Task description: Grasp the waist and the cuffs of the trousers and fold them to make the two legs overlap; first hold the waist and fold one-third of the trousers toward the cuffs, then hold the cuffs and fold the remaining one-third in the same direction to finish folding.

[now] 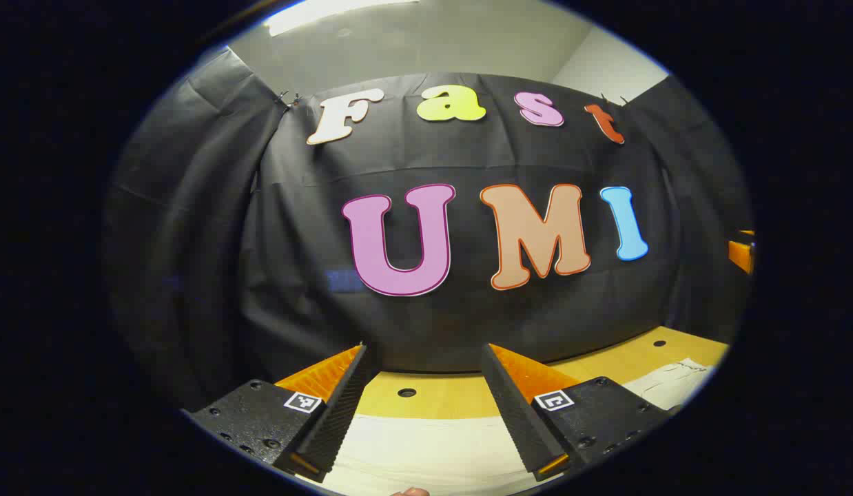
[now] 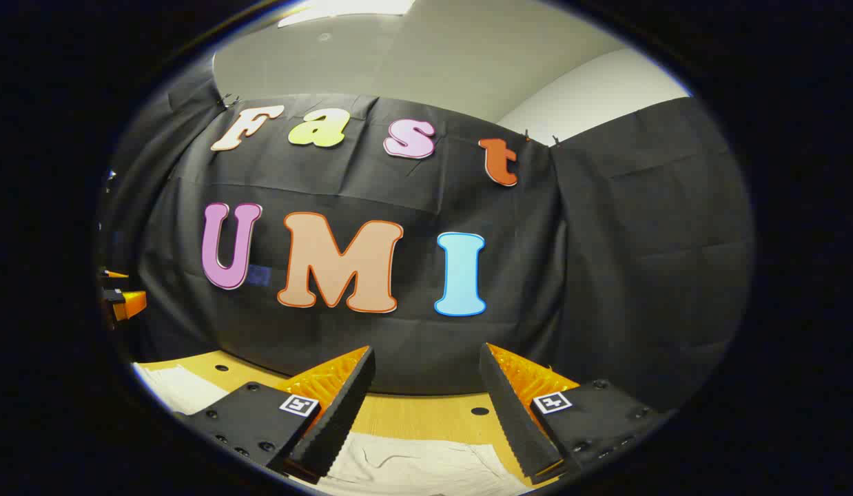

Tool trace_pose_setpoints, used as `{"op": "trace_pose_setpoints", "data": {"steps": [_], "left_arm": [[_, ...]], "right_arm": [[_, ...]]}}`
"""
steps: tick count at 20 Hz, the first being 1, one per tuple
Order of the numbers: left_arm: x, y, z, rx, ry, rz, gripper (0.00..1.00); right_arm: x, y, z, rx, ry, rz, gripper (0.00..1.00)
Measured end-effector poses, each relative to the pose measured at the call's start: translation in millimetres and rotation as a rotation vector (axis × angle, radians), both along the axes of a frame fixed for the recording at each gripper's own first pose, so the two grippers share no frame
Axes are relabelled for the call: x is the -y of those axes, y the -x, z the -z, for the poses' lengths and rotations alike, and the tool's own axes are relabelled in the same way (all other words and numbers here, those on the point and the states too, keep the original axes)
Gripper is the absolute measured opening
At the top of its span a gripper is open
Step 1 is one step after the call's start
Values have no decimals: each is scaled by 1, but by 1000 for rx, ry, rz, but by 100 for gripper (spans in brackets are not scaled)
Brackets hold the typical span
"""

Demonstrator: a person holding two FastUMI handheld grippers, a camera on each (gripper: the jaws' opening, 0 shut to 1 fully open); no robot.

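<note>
Your left gripper (image 1: 426, 362) is held up off the table (image 1: 461, 396), its two fingers spread wide with nothing between them. In the left gripper view they point at the black cloth wall (image 1: 192, 227) at the far side of the booth. Below and between the fingers you see the pale trousers (image 1: 426, 448) lying flat on the wooden table, close under the gripper. More of the same pale fabric shows at the right of that view, on the table's near right part. A round hole (image 1: 406, 393) in the tabletop sits just beyond the cloth's far edge.

Your right gripper (image 2: 426, 358) is likewise raised and wide open, gripping nothing. In the right gripper view the trousers (image 2: 413, 465) lie on the table (image 2: 426, 417) beneath its fingers, with a few creases in the fabric, and another stretch of the fabric shows at the far left of that view. A second hole (image 2: 479, 411) in the table lies just past the cloth there.

At the left edge of the right gripper view you can see a bit of your other gripper. The pictures do not let you tell which end of the trousers is the waist.
</note>
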State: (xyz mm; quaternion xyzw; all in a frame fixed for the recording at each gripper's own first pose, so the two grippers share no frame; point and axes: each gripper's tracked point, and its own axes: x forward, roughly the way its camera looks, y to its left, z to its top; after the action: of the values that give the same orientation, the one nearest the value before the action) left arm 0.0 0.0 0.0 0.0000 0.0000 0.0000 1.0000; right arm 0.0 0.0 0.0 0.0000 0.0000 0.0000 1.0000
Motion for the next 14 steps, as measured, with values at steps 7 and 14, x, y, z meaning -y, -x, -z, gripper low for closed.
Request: {"op": "trace_pose_setpoints", "data": {"steps": [7,14], "left_arm": [[15,4,-7,6,8,11,96],[11,4,-22,32,14,-12,96]], "right_arm": [[-14,-6,5,-18,3,-60,97],[-13,-3,-7,-13,6,-72,96]]}}
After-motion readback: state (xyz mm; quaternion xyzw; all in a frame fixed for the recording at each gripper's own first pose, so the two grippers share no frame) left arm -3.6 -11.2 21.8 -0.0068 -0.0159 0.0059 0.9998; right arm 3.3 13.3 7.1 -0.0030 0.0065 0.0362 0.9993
